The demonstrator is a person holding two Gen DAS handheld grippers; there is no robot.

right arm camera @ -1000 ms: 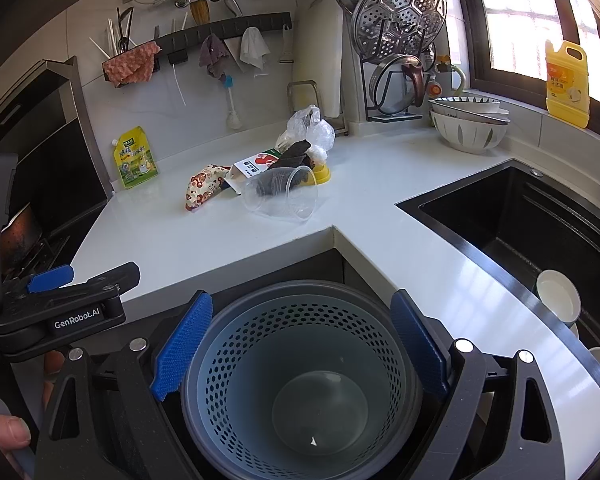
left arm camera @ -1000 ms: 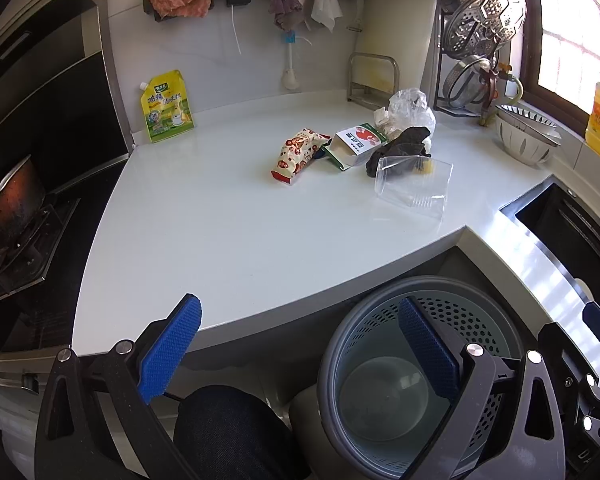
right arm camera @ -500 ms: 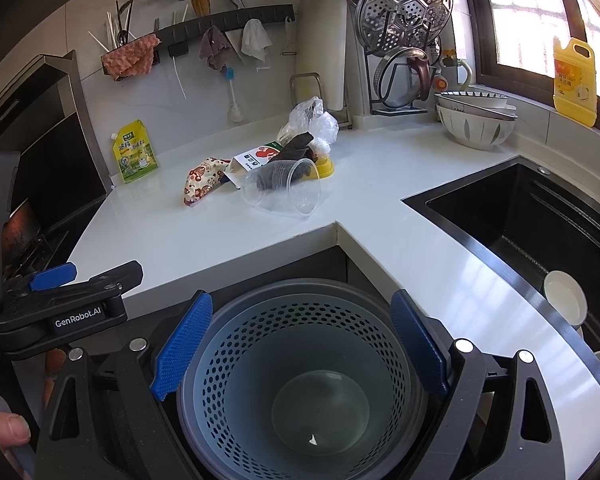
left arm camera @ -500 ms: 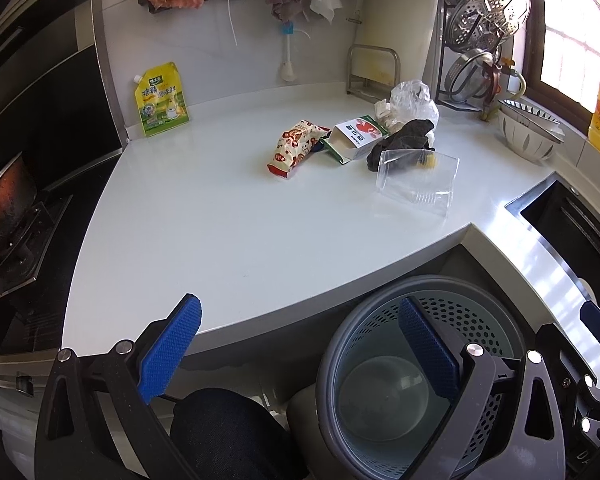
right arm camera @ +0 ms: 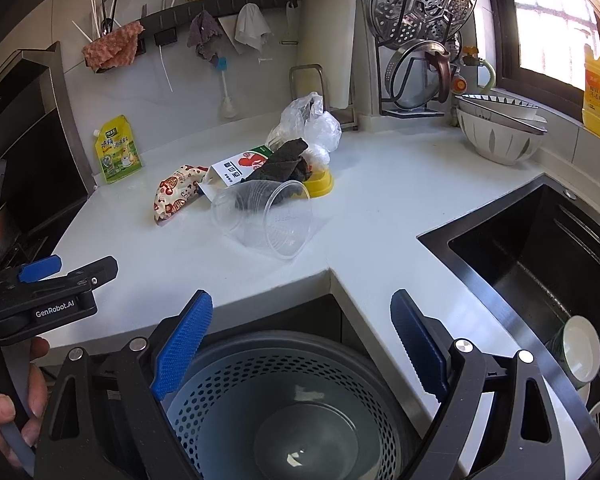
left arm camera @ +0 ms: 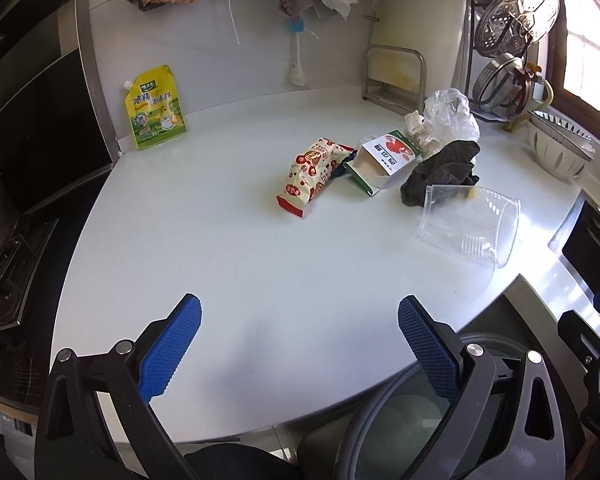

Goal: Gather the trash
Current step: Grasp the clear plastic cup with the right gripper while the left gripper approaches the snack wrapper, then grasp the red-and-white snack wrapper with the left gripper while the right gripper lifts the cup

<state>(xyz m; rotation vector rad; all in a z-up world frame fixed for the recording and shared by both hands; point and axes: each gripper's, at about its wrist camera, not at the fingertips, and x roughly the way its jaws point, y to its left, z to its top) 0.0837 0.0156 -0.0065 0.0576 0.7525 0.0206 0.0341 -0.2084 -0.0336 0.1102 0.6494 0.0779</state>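
My left gripper hangs over the near part of the white countertop, its blue pads spread wide with nothing between them. Straight ahead of it, well apart, lies the trash: a red-patterned snack wrapper on its side, a small green-and-white carton just right of it and touching it, and a dark crumpled rag right of the carton. Behind the rag sits a clear plastic bag. Ahead and to the right of the left gripper a clear plastic cup lies tipped over, its mouth facing right (its base partly covers the rag from this camera).

My right gripper is likewise spread and empty, poised above the grey perforated bin, which stands below the counter's corner edge; little more than a small pale fleck shows on its floor. From this camera the cup is directly ahead, the rag and carton beyond it, the wrapper ahead-left, and a yellow lid-like piece beside the rag. A person's hand grips the left tool's handle at lower left. Far to the left a yellow seasoning pouch leans against the wall; to the right is the black sink.
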